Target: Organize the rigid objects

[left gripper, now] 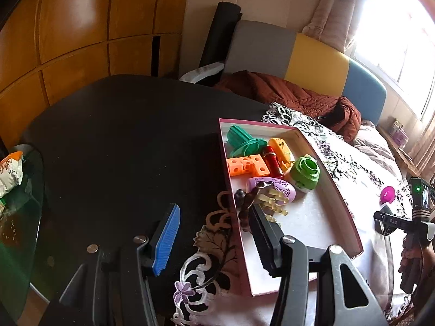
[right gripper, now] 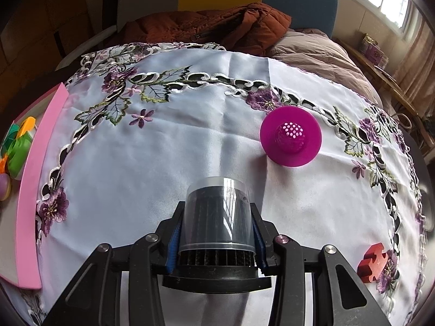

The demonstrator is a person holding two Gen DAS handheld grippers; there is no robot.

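Observation:
A pink-rimmed white box [left gripper: 312, 217] lies on the embroidered cloth and holds several toys: a green spool [left gripper: 244, 141], an orange block [left gripper: 247, 165], a light-green cap [left gripper: 305, 172], a purple oval [left gripper: 274, 187]. My left gripper [left gripper: 214, 231] is open, straddling the box's near-left wall, with a dark bead string [left gripper: 246, 203] draped beside its right finger. My right gripper [right gripper: 216, 233] is shut on a clear-capped black ribbed cylinder [right gripper: 217, 217] above the cloth. A magenta strainer disc [right gripper: 291, 137] and a red block [right gripper: 372, 262] lie on the cloth.
The box's pink edge [right gripper: 32, 190] shows at the left of the right wrist view. A black table [left gripper: 122, 141] spreads left of the box. A brown jacket [left gripper: 293, 95] and a bed lie behind. A snack bag [left gripper: 11, 168] sits far left.

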